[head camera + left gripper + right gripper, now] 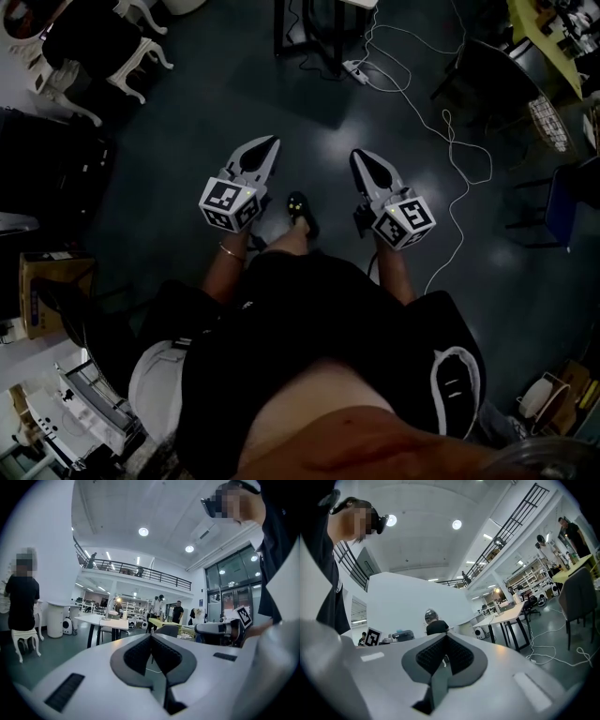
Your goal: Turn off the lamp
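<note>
Hovering over the dark floor [187,122], the left gripper [271,143] has its jaws pressed together with nothing between them, and the right gripper [360,156] just beside it is closed and empty too. From the left gripper view, the lamp [112,604] stands lit on a white table [96,620] well away across the room.

A dark glossy floor [187,141] carries a winding white cable [488,169], a power strip [354,67] and a cardboard box [42,295].
</note>
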